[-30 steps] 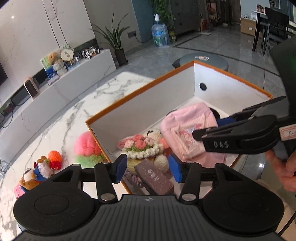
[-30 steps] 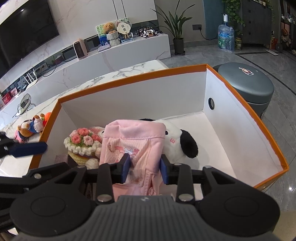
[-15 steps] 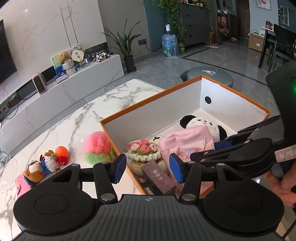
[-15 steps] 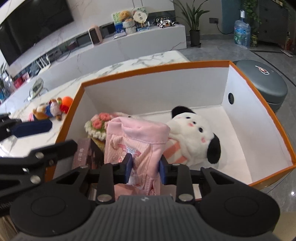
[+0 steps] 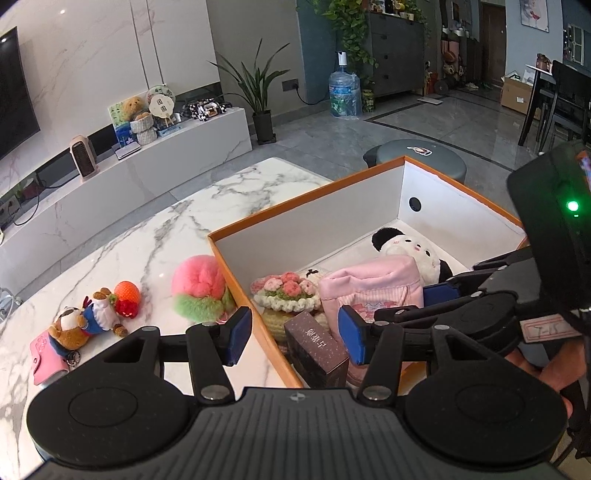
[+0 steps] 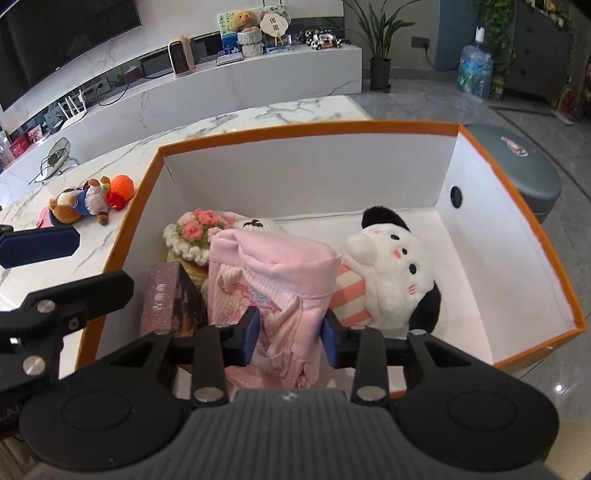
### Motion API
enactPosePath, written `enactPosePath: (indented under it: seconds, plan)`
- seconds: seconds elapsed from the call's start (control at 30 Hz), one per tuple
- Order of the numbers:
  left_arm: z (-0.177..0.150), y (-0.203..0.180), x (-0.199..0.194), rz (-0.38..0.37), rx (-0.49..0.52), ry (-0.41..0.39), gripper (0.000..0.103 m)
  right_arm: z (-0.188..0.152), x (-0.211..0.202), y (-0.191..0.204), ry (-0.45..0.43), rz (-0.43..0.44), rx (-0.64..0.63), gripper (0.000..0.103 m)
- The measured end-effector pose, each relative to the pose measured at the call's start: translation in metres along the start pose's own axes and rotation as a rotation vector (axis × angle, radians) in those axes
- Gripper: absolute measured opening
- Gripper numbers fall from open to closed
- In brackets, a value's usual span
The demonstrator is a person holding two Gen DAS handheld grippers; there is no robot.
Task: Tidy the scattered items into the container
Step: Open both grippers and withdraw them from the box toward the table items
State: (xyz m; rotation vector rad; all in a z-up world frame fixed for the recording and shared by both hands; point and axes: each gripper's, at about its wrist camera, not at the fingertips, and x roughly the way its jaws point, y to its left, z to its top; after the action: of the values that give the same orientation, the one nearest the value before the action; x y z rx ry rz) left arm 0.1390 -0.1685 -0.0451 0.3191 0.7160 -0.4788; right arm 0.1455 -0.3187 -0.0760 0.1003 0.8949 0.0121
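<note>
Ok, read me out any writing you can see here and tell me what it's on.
"团圆", probably: round fan in the background.
"7-15", perhaps, handwritten: white tag on the right hand-held gripper.
Dark box inside the orange box: vertical Chinese characters, too blurred to read.
Pink garment: cartoon print, no legible words.

Both wrist views look down, seemingly close, sharing the orange box.
</note>
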Motion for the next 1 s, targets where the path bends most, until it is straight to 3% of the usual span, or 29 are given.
enactPosePath:
  seconds: [0.3, 0.4, 0.77, 1.0]
  plan:
    - [-0.005, 0.01, -0.025, 0.003, -0.038, -0.052, 0.063, -0.001, -0.03, 0.01, -0.055, -0.06, 0.024, 0.061]
    - [-0.008, 0.015, -0.036, 0.01, -0.049, -0.074, 0.064, -0.001, -0.04, 0.014, -0.081, -0.089, 0.021, 0.072]
    - [-0.026, 0.045, -0.08, 0.073, -0.13, -0.143, 0.066, -0.005, -0.071, 0.046, -0.166, -0.153, 0.011, 0.082]
    - [-0.043, 0.074, -0.1, 0.125, -0.226, -0.168, 0.066, -0.008, -0.084, 0.082, -0.204, -0.14, -0.042, 0.084]
